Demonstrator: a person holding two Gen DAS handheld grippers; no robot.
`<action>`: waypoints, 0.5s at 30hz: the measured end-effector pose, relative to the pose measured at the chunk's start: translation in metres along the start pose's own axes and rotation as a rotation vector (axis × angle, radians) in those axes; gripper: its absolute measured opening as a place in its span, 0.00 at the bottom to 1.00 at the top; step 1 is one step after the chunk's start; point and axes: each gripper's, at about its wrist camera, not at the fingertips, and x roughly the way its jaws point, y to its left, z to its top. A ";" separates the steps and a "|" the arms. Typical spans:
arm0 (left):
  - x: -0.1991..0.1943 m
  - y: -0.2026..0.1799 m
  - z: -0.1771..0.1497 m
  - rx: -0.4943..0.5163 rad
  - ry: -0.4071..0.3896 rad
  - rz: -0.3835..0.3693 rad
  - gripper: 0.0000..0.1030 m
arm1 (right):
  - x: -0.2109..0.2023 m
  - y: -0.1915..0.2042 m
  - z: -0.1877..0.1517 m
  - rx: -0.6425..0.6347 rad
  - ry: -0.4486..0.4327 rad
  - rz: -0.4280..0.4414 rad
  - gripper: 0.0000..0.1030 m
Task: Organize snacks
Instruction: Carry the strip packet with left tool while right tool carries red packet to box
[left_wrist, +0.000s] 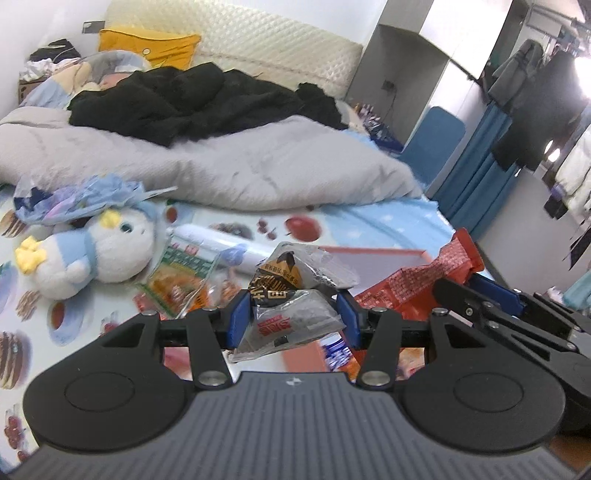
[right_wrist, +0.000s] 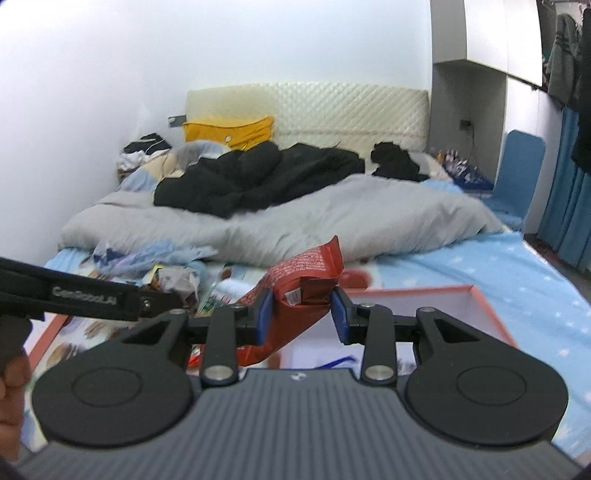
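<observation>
My left gripper (left_wrist: 293, 317) is shut on a crinkled grey and black snack packet (left_wrist: 291, 295), held above the bed. To its right in the left wrist view, the right gripper (left_wrist: 491, 291) carries a red snack bag (left_wrist: 413, 280). In the right wrist view my right gripper (right_wrist: 302, 314) is shut on that red snack bag (right_wrist: 303, 280), which sticks up and to the left between the blue pads. Below both lies an open box with an orange rim (right_wrist: 484, 299) and a white inside. An orange and green snack packet (left_wrist: 181, 273) lies on the printed sheet.
A grey duvet (left_wrist: 229, 166) and black clothes (left_wrist: 192, 99) cover the far half of the bed. A blue and white plush toy (left_wrist: 99, 254) and a crumpled blue plastic bag (left_wrist: 81, 199) lie at the left. Blue chair (right_wrist: 517, 170) and wardrobe stand at the right.
</observation>
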 end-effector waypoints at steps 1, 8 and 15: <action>0.000 -0.004 0.003 0.001 -0.001 -0.008 0.55 | -0.001 -0.004 0.003 -0.001 -0.004 -0.002 0.36; 0.013 -0.036 0.014 0.007 0.022 -0.066 0.55 | -0.004 -0.028 0.008 0.012 0.004 -0.028 0.36; 0.047 -0.072 0.018 0.037 0.067 -0.104 0.55 | 0.002 -0.062 -0.003 0.055 0.044 -0.060 0.36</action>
